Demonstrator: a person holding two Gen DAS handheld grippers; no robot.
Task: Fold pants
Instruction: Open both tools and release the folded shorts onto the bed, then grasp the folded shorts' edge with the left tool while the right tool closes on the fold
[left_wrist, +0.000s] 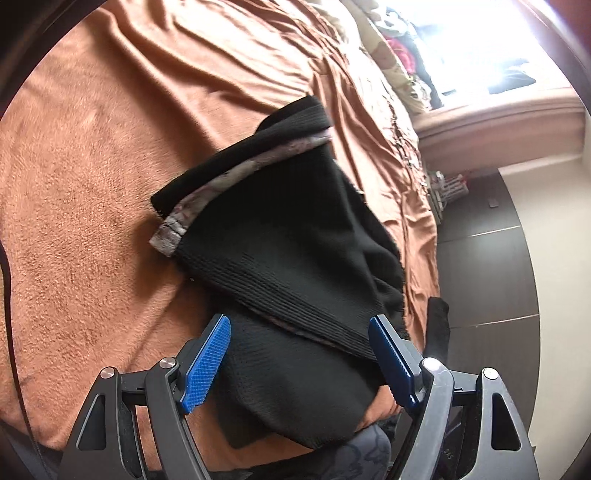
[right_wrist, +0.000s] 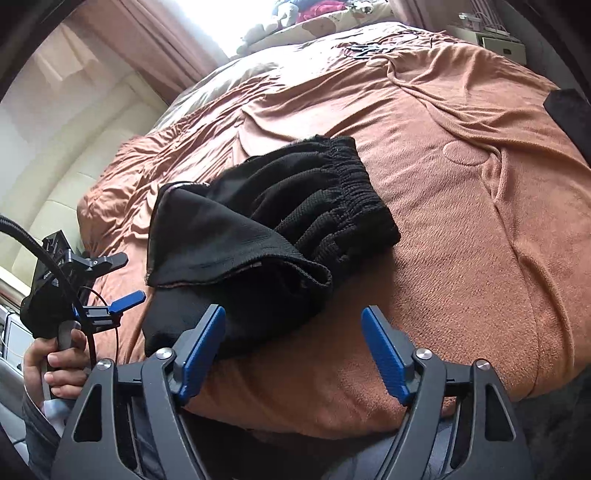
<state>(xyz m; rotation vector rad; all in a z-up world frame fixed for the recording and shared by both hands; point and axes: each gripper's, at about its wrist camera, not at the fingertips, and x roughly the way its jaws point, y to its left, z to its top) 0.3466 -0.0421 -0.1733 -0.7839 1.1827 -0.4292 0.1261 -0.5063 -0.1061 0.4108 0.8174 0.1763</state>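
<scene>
Black pants (right_wrist: 258, 229) lie bunched in a loose, uneven fold on a bed with a rust-brown fleece blanket (right_wrist: 461, 221), ribbed elastic waistband uppermost. The left gripper (left_wrist: 299, 332) and right gripper (right_wrist: 293, 325) both hover with fingers wide, holding nothing. The fold looks unfinished; the next move likely calls for pinching an edge and squaring the soft knit

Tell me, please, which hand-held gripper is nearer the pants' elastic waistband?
Right, as far as I can judge. The right hand-held gripper hangs open just short of the waistband; the left hand-held gripper straddles the pants' opposite side.
</scene>
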